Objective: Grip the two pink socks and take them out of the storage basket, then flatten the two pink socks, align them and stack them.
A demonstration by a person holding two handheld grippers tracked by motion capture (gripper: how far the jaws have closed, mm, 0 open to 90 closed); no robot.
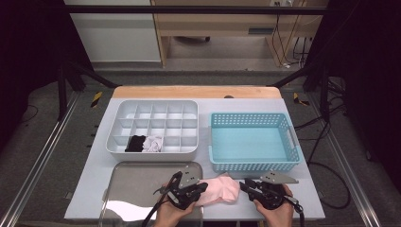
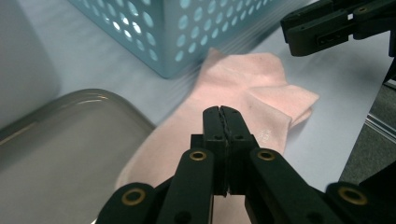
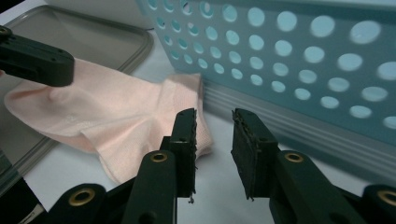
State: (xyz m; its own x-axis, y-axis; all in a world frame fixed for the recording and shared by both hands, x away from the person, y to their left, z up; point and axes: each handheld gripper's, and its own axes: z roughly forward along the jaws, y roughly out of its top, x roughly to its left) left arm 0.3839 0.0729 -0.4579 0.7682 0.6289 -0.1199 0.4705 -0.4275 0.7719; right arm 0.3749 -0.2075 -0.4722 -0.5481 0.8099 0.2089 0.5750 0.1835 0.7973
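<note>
One pink sock [image 1: 218, 189] beside basket [image 1: 255, 165]

Table evenly lit from above against dark surroundings, white glare on the metal tray [image 1: 124, 207], motion blur along the basket [image 2: 187, 37] edge.

- In the left gripper view, the near part of the pink sock [image 2: 243, 100] is covered by the shut jaws of the left gripper [image 2: 223, 122]; whether cloth is pinched cannot be told.
- The blue basket [image 2: 173, 32] is cut off by the top edge there and blurred.
- The metal tray [image 1: 142, 182] is cropped by the bottom edge of the high view.
</note>
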